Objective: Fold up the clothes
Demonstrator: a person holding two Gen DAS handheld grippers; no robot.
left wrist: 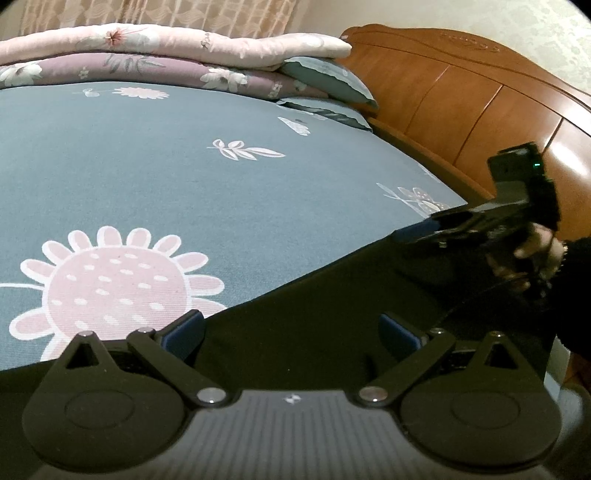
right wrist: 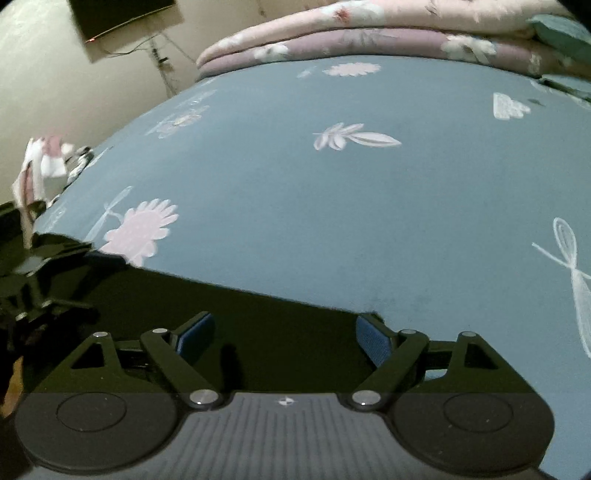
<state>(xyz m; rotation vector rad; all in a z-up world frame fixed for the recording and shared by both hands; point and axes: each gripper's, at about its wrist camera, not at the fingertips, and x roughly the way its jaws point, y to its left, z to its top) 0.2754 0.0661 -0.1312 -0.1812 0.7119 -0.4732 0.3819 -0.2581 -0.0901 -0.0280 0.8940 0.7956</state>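
Observation:
A black garment [left wrist: 314, 295] lies flat along the near edge of the bed, on a blue-grey flowered sheet [left wrist: 147, 166]. My left gripper [left wrist: 291, 328] hovers over the black cloth, open, with nothing between its blue pads. At the right of the left wrist view a hand holds my right gripper [left wrist: 417, 232] low at the garment's far edge. In the right wrist view the right gripper [right wrist: 286, 334] is open above the garment [right wrist: 258, 306], its right pad near the cloth's corner. The pads press on nothing.
Folded pink and purple quilts [left wrist: 147, 48] and teal pillows [left wrist: 332, 81] are stacked at the far side of the bed. A wooden headboard [left wrist: 461, 92] runs along the right. A pink-and-white cloth [right wrist: 40, 166] lies off the bed's left edge. A dark screen [right wrist: 122, 14] hangs on the wall.

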